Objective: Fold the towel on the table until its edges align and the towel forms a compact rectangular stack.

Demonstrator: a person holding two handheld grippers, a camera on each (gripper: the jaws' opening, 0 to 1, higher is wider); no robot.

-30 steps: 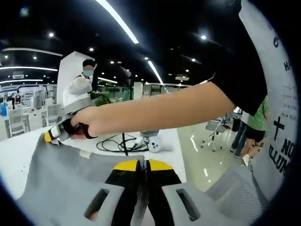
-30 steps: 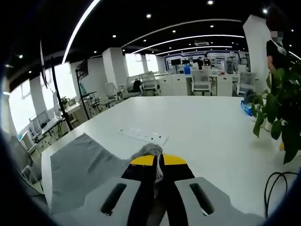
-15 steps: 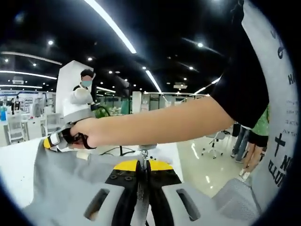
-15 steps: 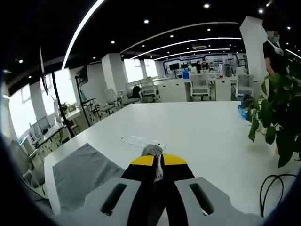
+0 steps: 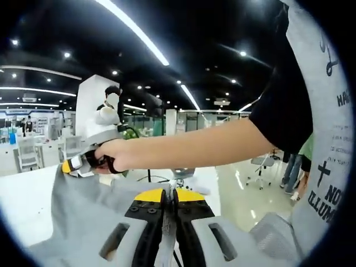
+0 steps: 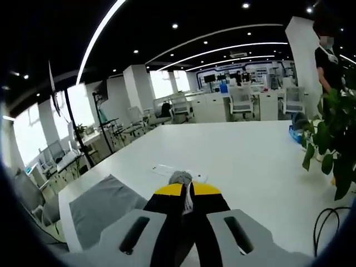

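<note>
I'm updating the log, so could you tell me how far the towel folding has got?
Done: both grippers are shut on the towel, left gripper and right gripper each pinching an edge. In hand: the towel is lifted off the table. Left: laying it over, aligning edges, further folds into a stack.

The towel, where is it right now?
The grey towel hangs lifted above the white table, pinched by the left gripper and, to its left, the right gripper.
</note>
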